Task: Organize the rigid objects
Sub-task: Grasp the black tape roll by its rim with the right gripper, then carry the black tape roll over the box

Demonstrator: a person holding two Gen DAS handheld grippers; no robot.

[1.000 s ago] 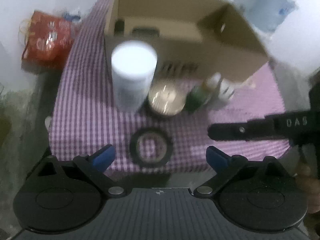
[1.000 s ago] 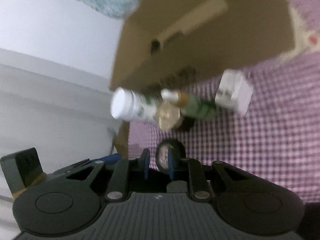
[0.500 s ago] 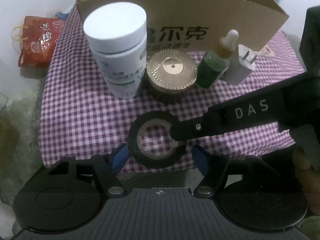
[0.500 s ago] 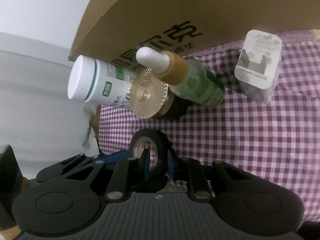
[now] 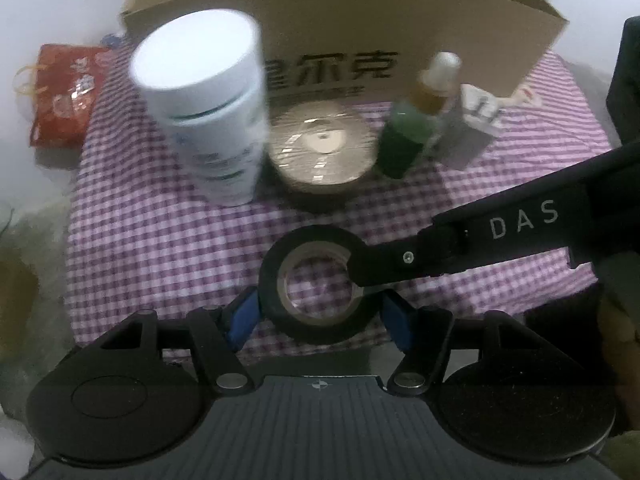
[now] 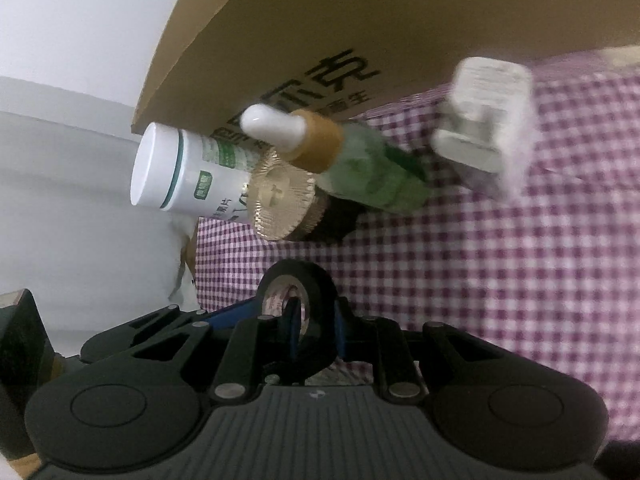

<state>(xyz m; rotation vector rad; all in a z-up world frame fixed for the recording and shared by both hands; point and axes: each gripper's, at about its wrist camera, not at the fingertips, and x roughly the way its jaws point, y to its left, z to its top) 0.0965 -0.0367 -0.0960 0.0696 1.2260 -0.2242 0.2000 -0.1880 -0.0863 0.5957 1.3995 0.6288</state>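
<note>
Left gripper (image 5: pixel 320 314): its blue-padded fingers (image 5: pixel 242 316) bracket the black roll of electrical tape (image 5: pixel 316 282) from either side, and the jaws are closing. The left pad lies against the roll's outer wall; the right pad sits just beside it, and contact there cannot be confirmed.

Right gripper (image 6: pixel 314 330): jaws drawn narrow and clamped across the roll's near wall, one finger inside the cardboard core and the other on the outside face. In the left wrist view its black finger, lettered "DAS", reaches in from the right and ends over the ring's right-hand rim.

The tape roll rests flat on the purple-and-white checked tablecloth (image 5: pixel 160 240), near the cloth's front edge.

Beyond it stands a row of items, apart from the roll: a white plastic pill bottle with a green-printed label (image 5: pixel 208 112), a round gold ribbed-lid jar (image 5: pixel 322 148), a green glass dropper bottle with a tan collar and white bulb (image 5: pixel 416 120), and a white plug adapter (image 5: pixel 472 120). The bottle and jar appear to touch; the dropper bottle and adapter stand close together.

Directly behind the row is a brown cardboard box (image 5: pixel 360 28) with black printed characters on its front wall. A red printed bag (image 5: pixel 64 96) lies off the cloth, at far left.
</note>
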